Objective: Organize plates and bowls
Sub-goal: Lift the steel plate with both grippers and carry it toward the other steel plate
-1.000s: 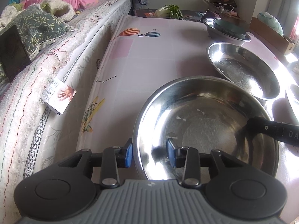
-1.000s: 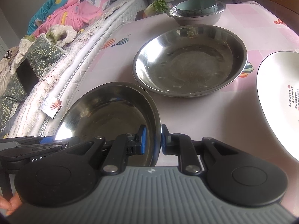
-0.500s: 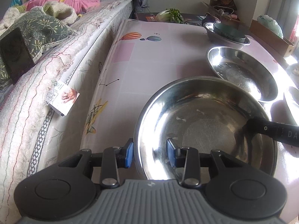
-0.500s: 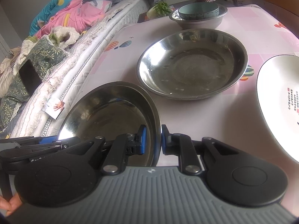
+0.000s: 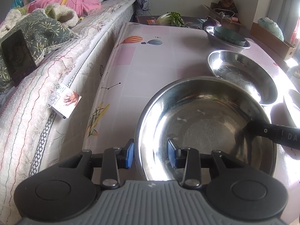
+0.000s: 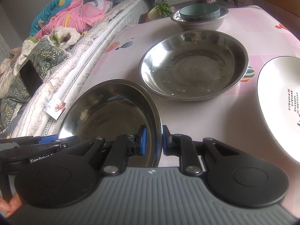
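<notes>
A wide shallow steel dish [image 5: 206, 131] sits close in front of both grippers on the pink table [image 5: 150, 56]. My left gripper [image 5: 150, 153] straddles its left rim, one blue pad outside and one inside against the sloping wall, shut on it. On the opposite rim of the same dish [image 6: 105, 112], my right gripper [image 6: 153, 138] is shut, its pads nearly together. That right gripper shows in the left wrist view as a black finger [image 5: 271, 133] reaching over the dish. Beyond lie a second steel dish [image 6: 193, 63], a grey bowl [image 6: 200, 23] holding a teal bowl [image 6: 199, 12], and a white plate [image 6: 281, 101].
A bed [image 5: 56, 71] with quilts runs along the table's left edge, with a phone [image 5: 17, 56] and a small card [image 5: 67, 101] on it. Greens [image 5: 172, 17] and cardboard boxes [image 5: 271, 41] stand at the far end. A person's fingers [image 6: 9, 206] show at the lower left.
Both grippers keep the same hold on the near dish. The far bowls sit a touch lower in both views; otherwise nothing has moved.
</notes>
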`<action>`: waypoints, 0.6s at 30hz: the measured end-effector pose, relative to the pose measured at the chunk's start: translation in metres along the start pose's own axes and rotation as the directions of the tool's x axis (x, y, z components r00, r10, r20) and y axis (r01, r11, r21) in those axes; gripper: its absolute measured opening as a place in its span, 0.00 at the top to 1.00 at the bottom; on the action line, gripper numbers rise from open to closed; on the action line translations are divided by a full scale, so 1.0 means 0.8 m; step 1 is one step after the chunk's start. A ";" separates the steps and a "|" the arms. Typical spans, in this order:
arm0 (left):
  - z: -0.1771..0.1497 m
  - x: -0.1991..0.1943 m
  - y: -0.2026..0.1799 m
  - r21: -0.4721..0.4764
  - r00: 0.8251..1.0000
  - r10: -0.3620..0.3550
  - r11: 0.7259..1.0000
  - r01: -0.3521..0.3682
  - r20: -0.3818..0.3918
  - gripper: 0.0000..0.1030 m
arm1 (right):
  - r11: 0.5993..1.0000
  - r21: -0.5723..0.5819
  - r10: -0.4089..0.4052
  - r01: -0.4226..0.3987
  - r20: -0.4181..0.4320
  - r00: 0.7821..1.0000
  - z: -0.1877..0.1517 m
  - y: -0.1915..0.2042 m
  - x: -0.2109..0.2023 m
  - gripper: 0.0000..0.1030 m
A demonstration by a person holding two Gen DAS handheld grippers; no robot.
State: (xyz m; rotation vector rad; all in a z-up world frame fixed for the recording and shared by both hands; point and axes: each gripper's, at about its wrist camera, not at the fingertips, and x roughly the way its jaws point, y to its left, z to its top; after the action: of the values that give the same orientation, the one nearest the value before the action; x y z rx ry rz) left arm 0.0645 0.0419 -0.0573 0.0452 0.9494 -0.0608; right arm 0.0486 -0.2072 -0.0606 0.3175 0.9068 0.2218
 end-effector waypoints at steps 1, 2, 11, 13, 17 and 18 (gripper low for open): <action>0.000 0.000 0.000 0.000 1.000 0.000 1.000 0.000 0.001 0.64 | 1.000 0.000 0.000 0.000 0.000 1.000 0.000 0.000 0.000 0.84; 0.000 0.000 0.000 0.000 1.000 0.000 1.000 0.000 0.001 0.64 | 1.000 0.001 0.000 0.000 0.000 1.000 0.000 0.000 0.000 0.84; 0.001 -0.003 0.000 -0.001 1.000 0.001 1.000 -0.001 0.008 0.64 | 1.000 0.000 0.000 0.000 0.000 1.000 0.000 0.000 0.000 0.83; 0.001 -0.003 0.001 -0.002 1.000 0.000 1.000 0.000 0.010 0.64 | 1.000 -0.001 0.000 0.000 0.002 1.000 0.001 0.001 -0.001 0.83; 0.002 -0.004 0.001 -0.003 1.000 0.001 1.000 -0.001 0.013 0.64 | 1.000 -0.002 0.001 -0.001 0.006 1.000 0.003 0.001 -0.005 0.83; 0.003 -0.005 0.000 -0.003 1.000 0.002 1.000 -0.001 0.014 0.64 | 1.000 -0.002 0.001 -0.001 0.007 1.000 0.004 0.001 -0.006 0.83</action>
State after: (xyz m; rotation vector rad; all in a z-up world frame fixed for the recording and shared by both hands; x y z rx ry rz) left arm 0.0642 0.0421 -0.0531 0.0423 0.9351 -0.0580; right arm 0.0479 -0.2085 -0.0548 0.3161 0.8993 0.2221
